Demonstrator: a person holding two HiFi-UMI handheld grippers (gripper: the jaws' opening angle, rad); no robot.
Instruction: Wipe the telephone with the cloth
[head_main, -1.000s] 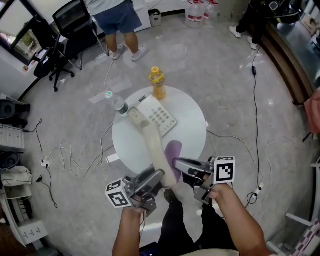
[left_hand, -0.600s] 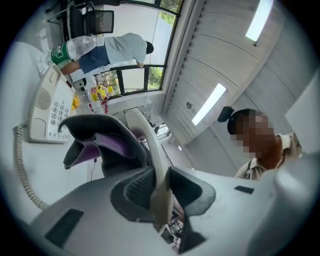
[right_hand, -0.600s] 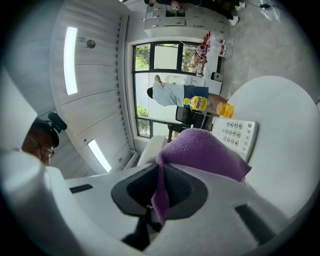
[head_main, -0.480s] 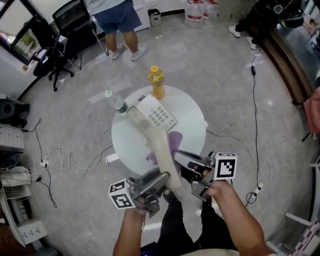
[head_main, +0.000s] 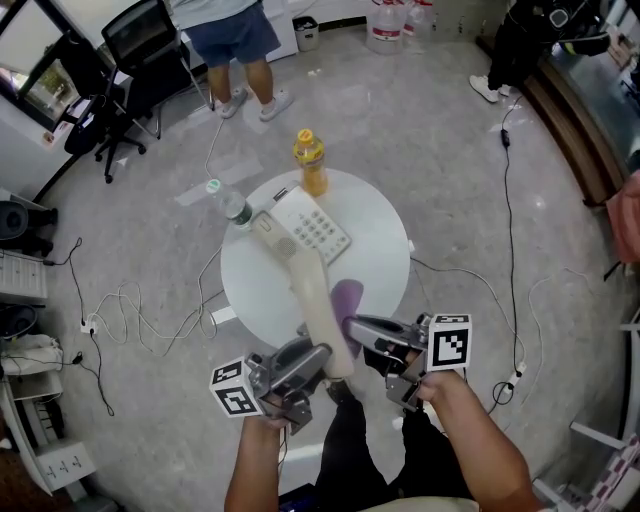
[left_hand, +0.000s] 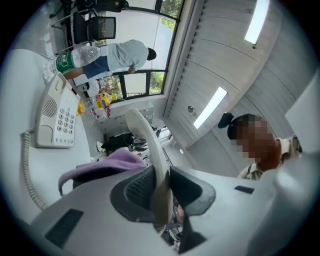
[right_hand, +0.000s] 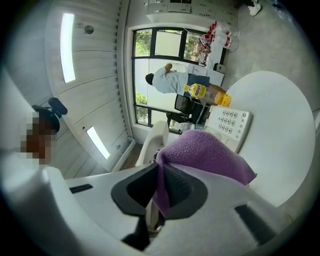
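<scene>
My left gripper (head_main: 318, 362) is shut on the near end of the cream handset (head_main: 312, 295), which slants up from the table toward me. In the left gripper view the handset (left_hand: 149, 145) is pinched between the dark pads of that gripper (left_hand: 161, 192). My right gripper (head_main: 362, 328) is shut on the purple cloth (head_main: 347, 298), which lies against the handset's right side. In the right gripper view the cloth (right_hand: 210, 155) bunches out of the right gripper (right_hand: 159, 192), with the handset (right_hand: 152, 142) just behind it. The telephone base (head_main: 312, 228) with its keypad sits on the round white table (head_main: 380, 260).
An orange juice bottle (head_main: 313, 163) stands at the table's far edge and a clear water bottle (head_main: 230, 205) at its far left. A person stands beyond the table near an office chair (head_main: 140, 50). Cables trail over the floor on both sides.
The right gripper carried the cloth a little further up along the handset and then back toward me. The left gripper kept hold of the handset and barely moved.
</scene>
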